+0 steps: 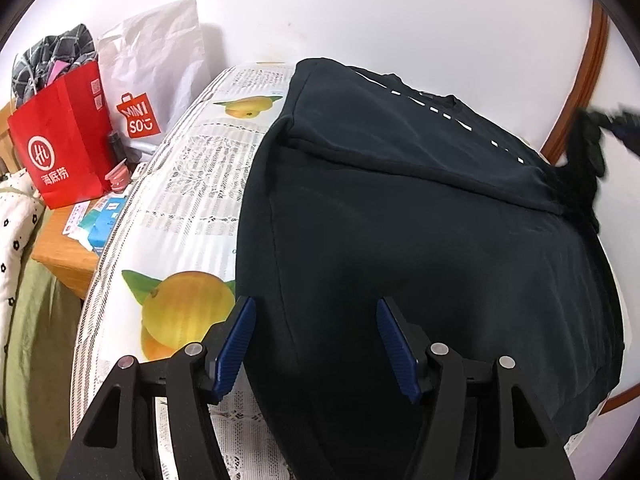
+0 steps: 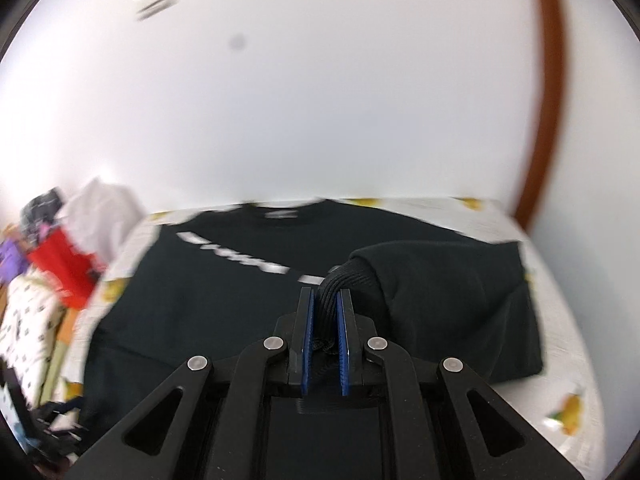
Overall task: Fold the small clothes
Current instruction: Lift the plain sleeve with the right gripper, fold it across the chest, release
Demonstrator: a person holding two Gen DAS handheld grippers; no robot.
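We are in the middle of a sleeve fold. The black sweatshirt [image 1: 420, 220] lies spread on the fruit-print cloth [image 1: 192, 184] covering the tabletop, chest lettering toward the far side. Our right gripper [image 2: 324, 320] has its jaws clenched on the ribbed cuff [image 2: 340, 276] of the right sleeve, lifted and drawn over the body. Our left gripper [image 1: 316, 340] hovers above the near left hem, jaws released with nothing between them. Next, we judge, the cuff must be laid flat across the chest and let go, while the left steadies or takes the hem.
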